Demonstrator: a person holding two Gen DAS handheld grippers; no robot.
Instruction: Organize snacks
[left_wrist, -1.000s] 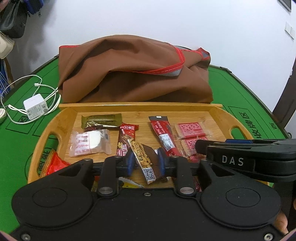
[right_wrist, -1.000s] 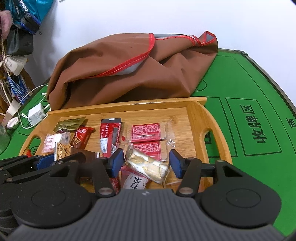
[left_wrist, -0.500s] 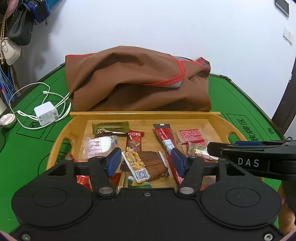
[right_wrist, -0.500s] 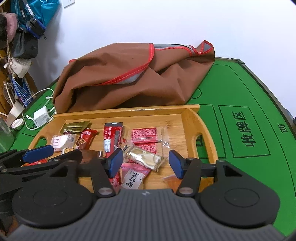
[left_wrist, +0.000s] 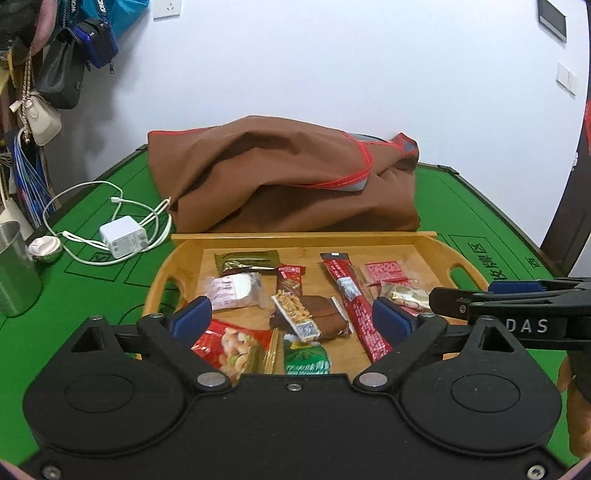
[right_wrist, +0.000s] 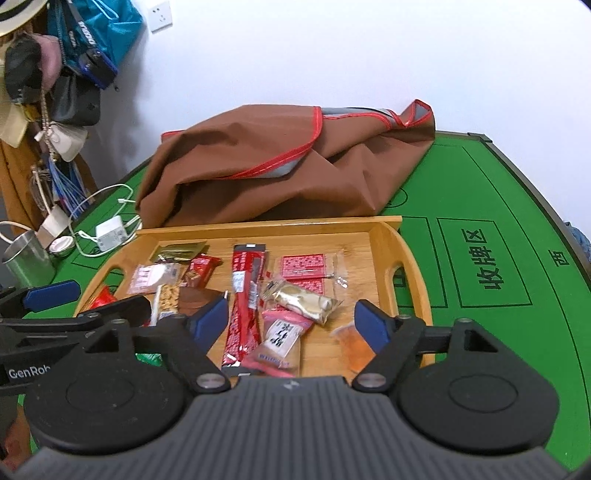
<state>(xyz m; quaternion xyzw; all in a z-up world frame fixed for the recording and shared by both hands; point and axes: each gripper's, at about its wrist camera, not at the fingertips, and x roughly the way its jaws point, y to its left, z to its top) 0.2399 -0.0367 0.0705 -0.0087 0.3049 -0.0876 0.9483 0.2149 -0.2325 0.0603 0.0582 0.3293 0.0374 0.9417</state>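
A wooden tray (left_wrist: 303, 240) (right_wrist: 413, 266) on the green table holds several wrapped snacks. Among them are a long red stick pack (left_wrist: 354, 295) (right_wrist: 247, 291), a brown peanut bar (left_wrist: 306, 314), a white pack (left_wrist: 236, 291), a gold pack (right_wrist: 303, 301) and red square packs (right_wrist: 304, 266). My left gripper (left_wrist: 291, 319) is open and empty, raised above the tray's near edge. My right gripper (right_wrist: 291, 325) is open and empty above the tray's near right part. Each gripper shows at the edge of the other's view.
A brown cloth bag (left_wrist: 288, 177) lies right behind the tray. A white charger with cable (left_wrist: 123, 236) and a metal cup (left_wrist: 14, 269) are at the left. Bags hang on the wall at far left (right_wrist: 74, 74). Green table (right_wrist: 480, 221) stretches to the right.
My left gripper opened and let go of the brown peanut bar, which now lies in the tray. Both grippers pulled back and up from the tray; the right stayed open.
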